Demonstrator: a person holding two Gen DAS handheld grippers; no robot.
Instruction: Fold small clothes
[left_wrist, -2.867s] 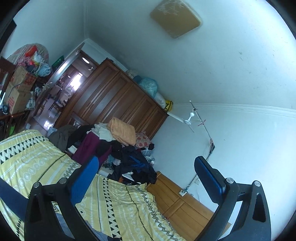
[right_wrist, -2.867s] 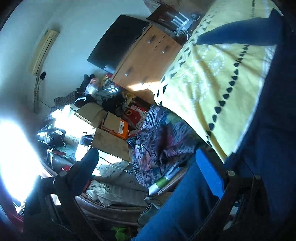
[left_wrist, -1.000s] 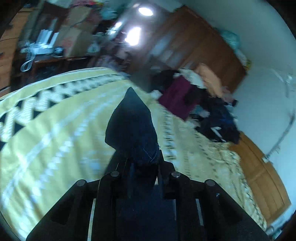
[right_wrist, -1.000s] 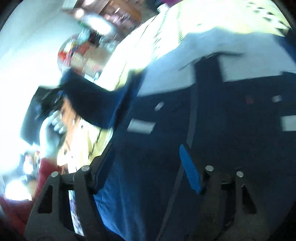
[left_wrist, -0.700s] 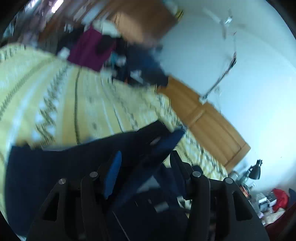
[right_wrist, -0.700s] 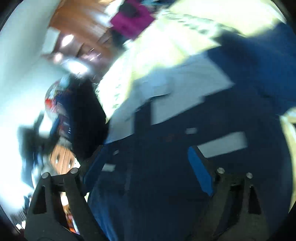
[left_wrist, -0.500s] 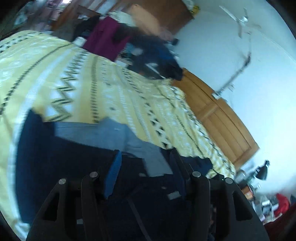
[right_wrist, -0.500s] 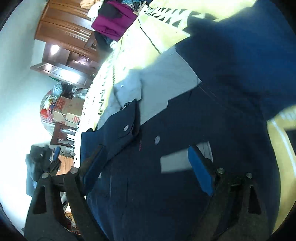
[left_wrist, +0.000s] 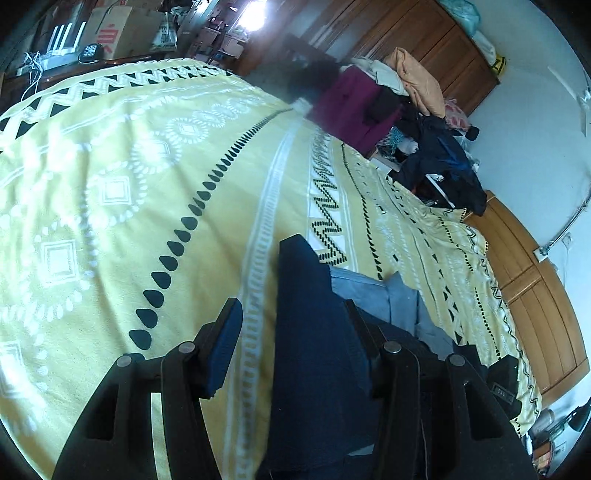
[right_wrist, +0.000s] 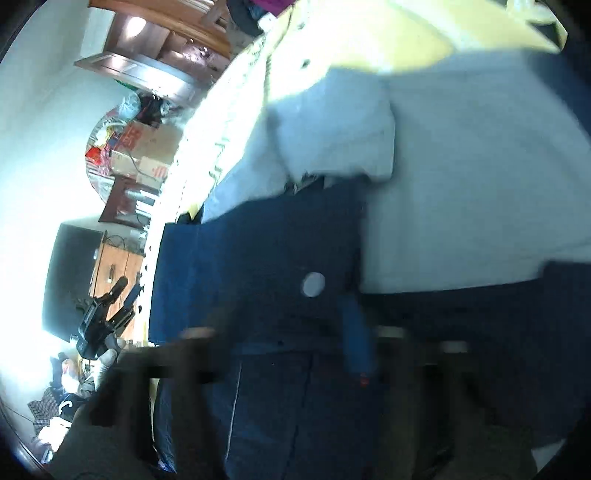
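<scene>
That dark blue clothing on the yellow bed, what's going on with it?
A person is folding it with a hand-held gripper in each hand. The navy garment lies on the yellow bedspread. The left hand-held gripper is open over one edge. The right hand-held gripper hovers close above the button, too blurred to read.

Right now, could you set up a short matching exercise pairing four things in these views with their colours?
Things:
1. bedspread
2. garment under the left gripper
3. wardrobe
4. button on the garment

Colours:
A. white
B. brown wood
C. yellow with black and white patterns
D. dark navy with a grey panel

Pairs: 1-C, 2-D, 3-B, 4-A
</scene>
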